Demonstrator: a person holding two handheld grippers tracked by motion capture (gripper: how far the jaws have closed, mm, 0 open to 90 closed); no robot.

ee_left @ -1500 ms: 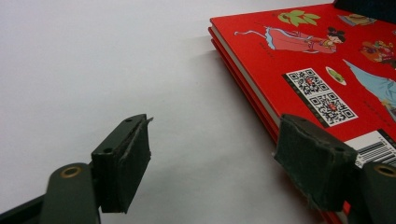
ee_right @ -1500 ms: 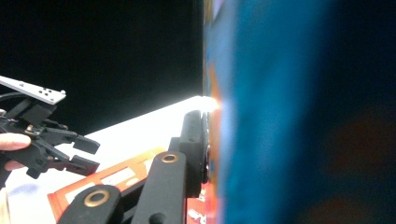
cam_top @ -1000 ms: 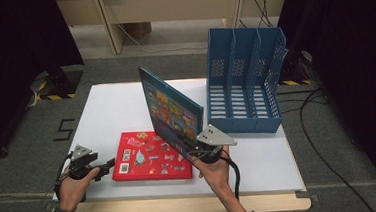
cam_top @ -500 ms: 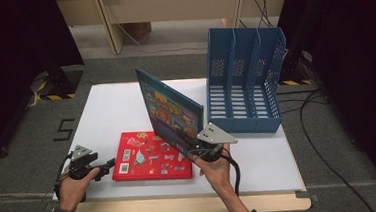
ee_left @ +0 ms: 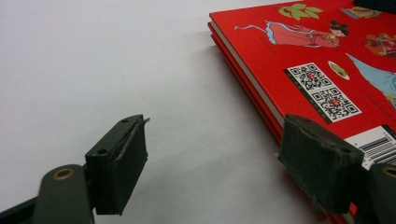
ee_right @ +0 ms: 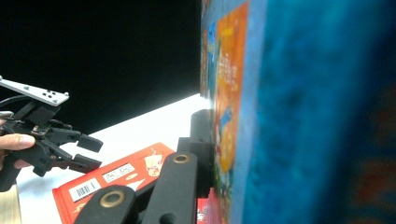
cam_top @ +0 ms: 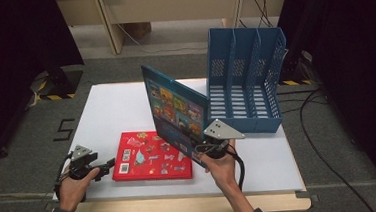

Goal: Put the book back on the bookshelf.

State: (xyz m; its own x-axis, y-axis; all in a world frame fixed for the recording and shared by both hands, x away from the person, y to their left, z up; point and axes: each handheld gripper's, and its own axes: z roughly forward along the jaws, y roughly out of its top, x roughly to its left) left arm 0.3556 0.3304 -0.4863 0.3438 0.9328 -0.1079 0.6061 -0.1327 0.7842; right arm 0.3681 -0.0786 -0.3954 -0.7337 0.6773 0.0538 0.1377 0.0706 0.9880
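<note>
Compared with a second ago, we see the large blue picture book (cam_top: 178, 109) raised slightly higher and stood more upright, its top corner nearer the blue slotted plastic file rack (cam_top: 244, 79); the left side has not shifted. The right gripper (cam_top: 205, 152) is clamped on the blue book's lower corner, holding it on edge above the white table (cam_top: 111, 109), just in front of the rack. The left gripper (ee_left: 215, 163) rests low on the table with its jaws wide apart, gripping nothing; one jaw sits right at the edge of the flat red picture books (ee_left: 317, 70), though we cannot tell whether it touches them.
</note>
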